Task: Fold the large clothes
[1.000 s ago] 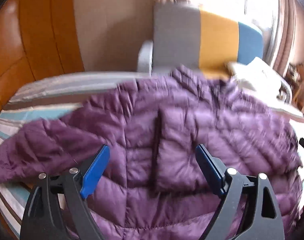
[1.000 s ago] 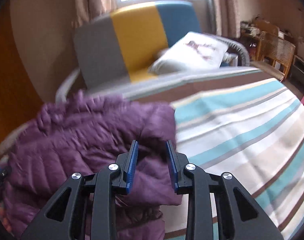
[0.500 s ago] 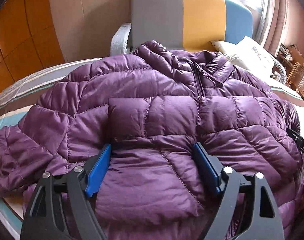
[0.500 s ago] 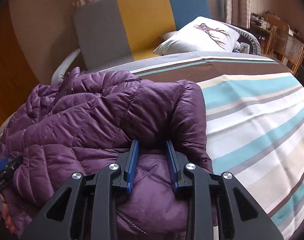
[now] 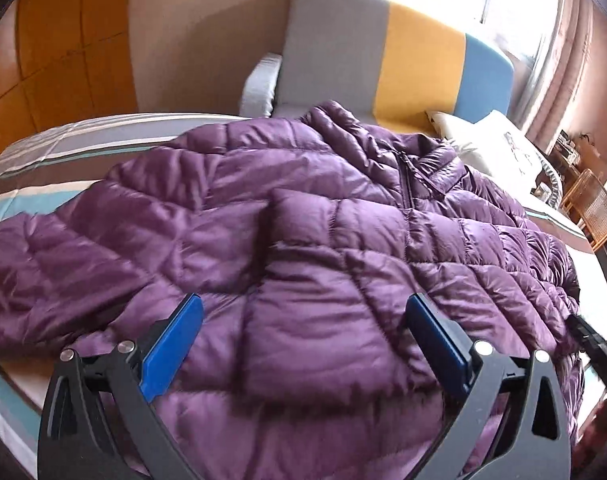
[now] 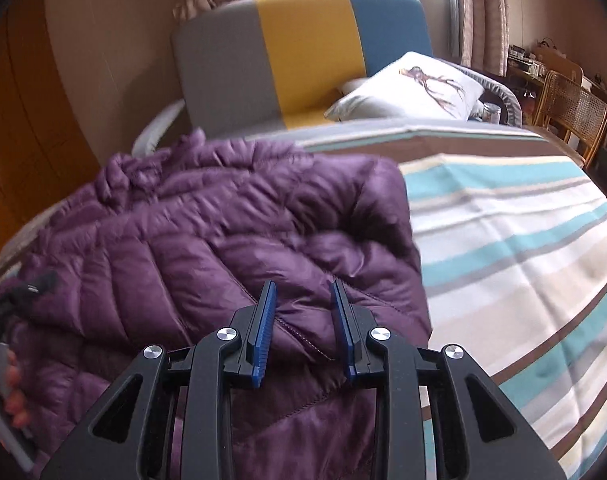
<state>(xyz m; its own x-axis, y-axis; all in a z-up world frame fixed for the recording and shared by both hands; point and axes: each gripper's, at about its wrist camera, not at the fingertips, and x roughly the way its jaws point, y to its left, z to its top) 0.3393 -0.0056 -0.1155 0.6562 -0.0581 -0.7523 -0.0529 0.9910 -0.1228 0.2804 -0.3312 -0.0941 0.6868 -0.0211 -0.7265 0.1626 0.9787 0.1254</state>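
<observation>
On striped bedspread [image 6: 515,248], purple jacket [image 5: 303,248] (quilted), tricolour headboard [image 6: 303,44] behind.

both wrist views look steeply down, close over the purple jacket [image 5: 303,240] [image 6: 207,240]. they share the striped bed [image 6: 523,240] and tricolour sofa [image 5: 383,52] beyond.

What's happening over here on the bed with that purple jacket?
A person is folding a purple puffer jacket on the striped bedspread, with a handheld claw in each hand. The right claw is shut on a fold of fabric at the jacket's right edge. The left claw hangs over the jacket's lower front, its jaws opening wide with quilted fabric between them but not pinched. The jacket lies zipped, front up, collar toward the tricolour sofa.
</observation>
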